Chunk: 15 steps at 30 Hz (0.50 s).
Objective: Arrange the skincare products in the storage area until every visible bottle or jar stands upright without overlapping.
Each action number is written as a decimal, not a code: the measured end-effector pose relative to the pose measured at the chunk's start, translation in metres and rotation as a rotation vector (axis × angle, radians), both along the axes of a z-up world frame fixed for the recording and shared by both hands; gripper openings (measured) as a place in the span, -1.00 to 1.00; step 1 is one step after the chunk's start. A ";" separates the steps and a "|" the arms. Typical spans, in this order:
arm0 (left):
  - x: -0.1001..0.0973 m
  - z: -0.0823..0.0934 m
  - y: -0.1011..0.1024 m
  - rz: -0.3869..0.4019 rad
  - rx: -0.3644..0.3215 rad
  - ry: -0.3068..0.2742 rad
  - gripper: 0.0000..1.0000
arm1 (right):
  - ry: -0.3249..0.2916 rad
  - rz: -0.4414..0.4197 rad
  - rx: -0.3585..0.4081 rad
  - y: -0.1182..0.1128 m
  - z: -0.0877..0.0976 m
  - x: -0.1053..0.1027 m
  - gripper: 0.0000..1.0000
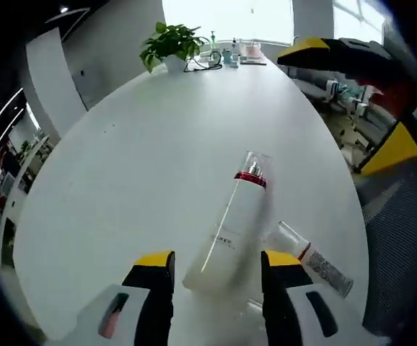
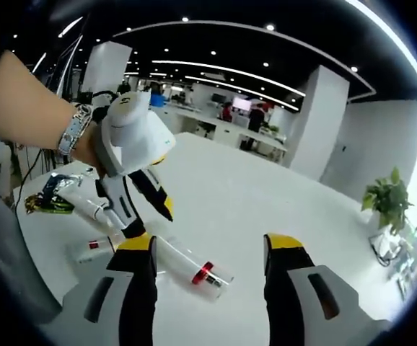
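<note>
A tall white bottle [image 1: 230, 227] with a red band and a clear cap lies on its side on the white table [image 1: 122, 166]. Its base end lies between the spread jaws of my left gripper [image 1: 218, 261], which is open and not clamped on it. Right of it lies a smaller bottle [image 1: 315, 259] with a glittery body, also on its side. From the right gripper view the tall bottle [image 2: 190, 265] lies just ahead of my right gripper [image 2: 208, 245], which is open and holds nothing. A hand holds the left gripper [image 2: 147, 216] above the bottle's base. A small bottle [image 2: 91, 249] lies to its left.
The right gripper [image 1: 345, 99] hangs over the table's right edge. A potted plant [image 1: 169, 43] and several small items [image 1: 230, 56] stand at the far end. Another tube [image 2: 86, 205] and coloured cables [image 2: 46, 200] lie near the left edge. Office desks stand beyond.
</note>
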<state>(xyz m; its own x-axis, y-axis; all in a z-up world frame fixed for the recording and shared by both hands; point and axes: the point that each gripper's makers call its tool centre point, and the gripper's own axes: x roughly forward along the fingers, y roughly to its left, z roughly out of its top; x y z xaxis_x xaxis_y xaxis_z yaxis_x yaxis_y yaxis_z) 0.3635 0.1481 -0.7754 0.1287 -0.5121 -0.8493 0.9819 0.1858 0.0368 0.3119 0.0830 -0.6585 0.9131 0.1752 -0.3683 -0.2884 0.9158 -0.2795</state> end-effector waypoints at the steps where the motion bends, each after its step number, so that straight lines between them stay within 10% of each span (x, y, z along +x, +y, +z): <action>1: 0.000 -0.002 0.000 -0.004 0.010 0.001 -0.01 | 0.003 -0.001 0.000 0.000 -0.001 0.000 0.14; 15: -0.006 -0.018 0.010 -0.120 0.162 -0.074 -0.42 | 0.044 0.023 0.034 0.005 -0.008 0.001 0.13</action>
